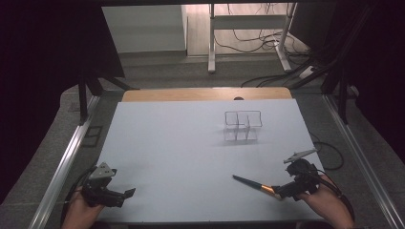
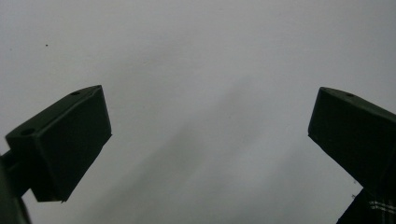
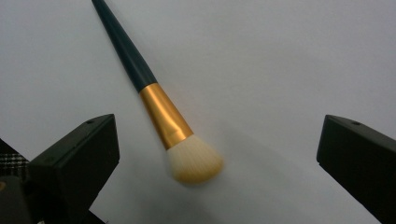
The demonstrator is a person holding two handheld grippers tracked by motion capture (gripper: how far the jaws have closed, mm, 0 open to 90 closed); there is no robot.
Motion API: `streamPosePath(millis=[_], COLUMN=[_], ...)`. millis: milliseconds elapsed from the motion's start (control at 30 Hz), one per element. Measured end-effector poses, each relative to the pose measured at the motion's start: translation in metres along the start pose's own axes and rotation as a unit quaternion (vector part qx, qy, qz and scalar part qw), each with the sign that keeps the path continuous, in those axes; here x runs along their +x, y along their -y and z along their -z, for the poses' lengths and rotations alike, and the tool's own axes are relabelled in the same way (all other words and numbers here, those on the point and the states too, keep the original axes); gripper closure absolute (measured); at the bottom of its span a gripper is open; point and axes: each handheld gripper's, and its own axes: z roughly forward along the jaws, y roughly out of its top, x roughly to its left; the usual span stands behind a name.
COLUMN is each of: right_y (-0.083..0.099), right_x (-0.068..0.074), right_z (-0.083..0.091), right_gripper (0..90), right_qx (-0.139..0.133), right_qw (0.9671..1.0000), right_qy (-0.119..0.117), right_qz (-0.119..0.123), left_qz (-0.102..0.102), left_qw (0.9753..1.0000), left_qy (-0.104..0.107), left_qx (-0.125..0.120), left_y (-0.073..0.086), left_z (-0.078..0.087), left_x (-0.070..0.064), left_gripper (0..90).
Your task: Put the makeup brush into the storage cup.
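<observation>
At the near edge of the white table (image 1: 191,143), the left gripper (image 1: 125,194) rests low at the near left corner, held in the person's left hand (image 1: 79,212). In the left gripper view its jaws stand wide apart over bare white surface, with nothing between them.

At the near right, the right gripper (image 1: 282,192) is held in the person's right hand (image 1: 329,202). Its jaws are also spread wide and grip nothing. The makeup brush (image 3: 159,100) lies flat on the table just ahead of it. In the right gripper view the pale bristle head sits in the gap between the two jaws, nearer the left one and touching neither, while the gold band and dark handle run up and away from the gripper. From the high view the brush (image 1: 253,184) points its handle tip toward the middle of the table, bristle end nearest the right gripper.

Farther back, right of centre, stands a clear organizer (image 1: 242,125) divided into small compartments. All the compartments I can see through look empty. It is well apart from the brush and both grippers.

Beyond the white surface, a strip of wooden tabletop (image 1: 205,94) shows at the far edge.
</observation>
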Motion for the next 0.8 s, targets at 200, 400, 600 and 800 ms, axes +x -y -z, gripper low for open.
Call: streamPosePath(millis=[200, 400, 600, 800], right_y=[-0.005, -0.012, -0.016, -0.022], right_x=[0.005, 0.010, 0.014, 0.019], right_z=[-0.003, -0.006, -0.009, -0.012], right_gripper=[0.0, 0.0, 0.0, 0.0], right_qx=[0.007, 0.007, 0.015, 0.020], right_qw=[0.9999, 0.9999, 0.9995, 0.9991], right_qy=[-0.002, -0.005, -0.006, -0.009], right_qz=[0.011, 0.015, 0.026, 0.037], left_qz=[-0.001, -0.003, -0.001, -0.002], left_qw=[1.0000, 1.0000, 1.0000, 1.0000], left_qy=[0.000, 0.001, 0.001, 0.001], left_qx=[0.003, 0.006, 0.004, 0.006], left_y=[0.000, 0.000, 0.000, 0.000], left_z=[0.000, -0.001, -0.001, -0.001], left_x=[0.000, 0.000, 0.000, 0.000], left_gripper=[0.0, 0.0, 0.0, 0.0])
